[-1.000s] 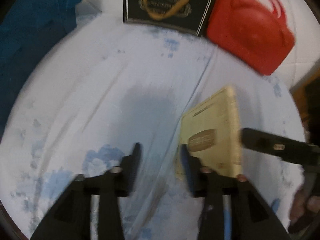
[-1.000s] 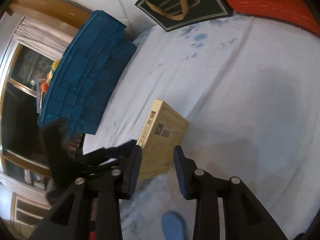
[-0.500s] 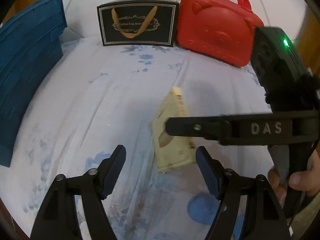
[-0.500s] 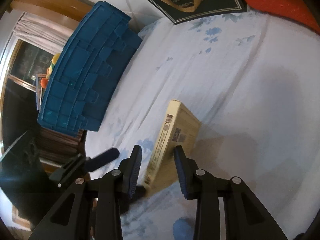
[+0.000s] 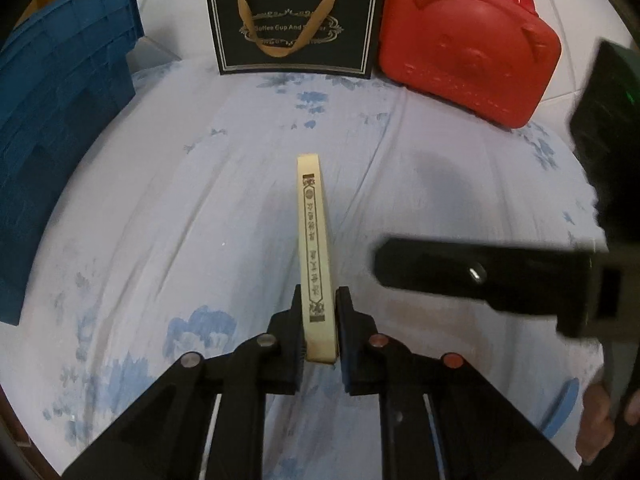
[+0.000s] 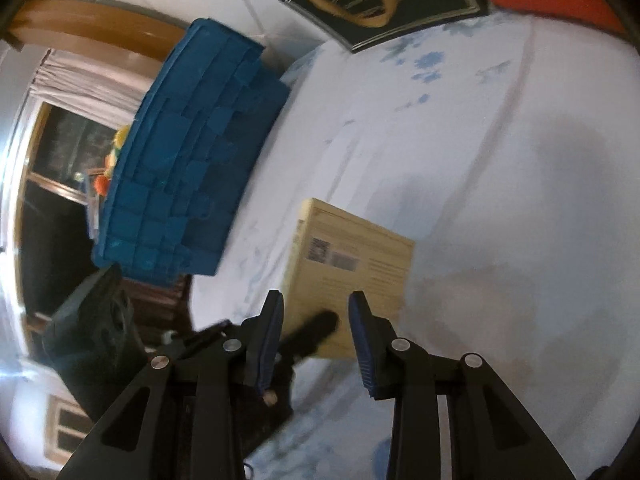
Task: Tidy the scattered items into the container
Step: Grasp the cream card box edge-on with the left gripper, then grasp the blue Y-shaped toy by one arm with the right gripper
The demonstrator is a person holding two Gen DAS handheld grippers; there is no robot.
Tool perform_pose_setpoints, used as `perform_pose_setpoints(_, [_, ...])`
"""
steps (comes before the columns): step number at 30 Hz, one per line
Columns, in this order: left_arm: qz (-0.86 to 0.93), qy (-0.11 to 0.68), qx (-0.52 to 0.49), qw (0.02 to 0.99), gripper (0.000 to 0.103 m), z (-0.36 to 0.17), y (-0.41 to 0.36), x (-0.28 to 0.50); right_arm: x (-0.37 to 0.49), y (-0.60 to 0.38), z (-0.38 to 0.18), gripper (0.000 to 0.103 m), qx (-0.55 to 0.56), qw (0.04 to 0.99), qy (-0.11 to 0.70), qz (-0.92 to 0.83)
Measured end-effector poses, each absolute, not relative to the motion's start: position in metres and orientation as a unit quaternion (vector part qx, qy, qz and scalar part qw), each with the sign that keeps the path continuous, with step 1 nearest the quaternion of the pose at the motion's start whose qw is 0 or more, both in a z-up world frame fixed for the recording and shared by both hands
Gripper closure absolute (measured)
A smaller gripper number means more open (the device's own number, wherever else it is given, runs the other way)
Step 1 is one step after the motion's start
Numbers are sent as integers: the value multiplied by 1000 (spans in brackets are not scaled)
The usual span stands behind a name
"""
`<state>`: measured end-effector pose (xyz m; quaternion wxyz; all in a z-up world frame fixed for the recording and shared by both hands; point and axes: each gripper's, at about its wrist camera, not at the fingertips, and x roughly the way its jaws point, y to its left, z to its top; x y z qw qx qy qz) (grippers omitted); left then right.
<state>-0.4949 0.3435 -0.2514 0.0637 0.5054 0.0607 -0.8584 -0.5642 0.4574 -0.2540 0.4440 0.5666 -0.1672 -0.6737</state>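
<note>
A thin beige box (image 5: pixel 314 248) stands on its edge on the pale floral sheet. My left gripper (image 5: pixel 318 312) is shut on its near end, one finger on each broad face. In the right wrist view the box's (image 6: pixel 352 256) printed back with a barcode faces me. My right gripper (image 6: pixel 316 320) is open and empty, just off that face, and it shows as a black bar in the left wrist view (image 5: pixel 480 276). A blue crate (image 5: pixel 60 120) stands at the left; it also shows in the right wrist view (image 6: pixel 192 168).
A black gift bag with tan handles (image 5: pixel 294 32) and a red cat-faced case (image 5: pixel 468 48) stand at the back of the sheet. The bag also shows in the right wrist view (image 6: pixel 384 4). Dark wooden furniture (image 6: pixel 60 240) lies beyond the crate.
The box went from leaning in my right gripper to standing on edge in my left gripper, which closed on it. My right gripper let go and drew back.
</note>
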Motion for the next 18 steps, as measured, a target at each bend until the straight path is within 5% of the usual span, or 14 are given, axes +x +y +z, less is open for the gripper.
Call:
perform_pose_setpoints(6, [-864, 61, 496, 71, 92, -242, 345, -479, -530, 495, -247, 66, 553, 351, -46, -754])
perform_pose_setpoints(10, [-866, 69, 491, 67, 92, -237, 344, -448, -495, 527, -257, 44, 569, 321, -19, -757])
perform_pose_setpoints(18, [-860, 71, 501, 65, 92, -238, 358, -369, -412, 552, -275, 44, 588, 316, 52, -743])
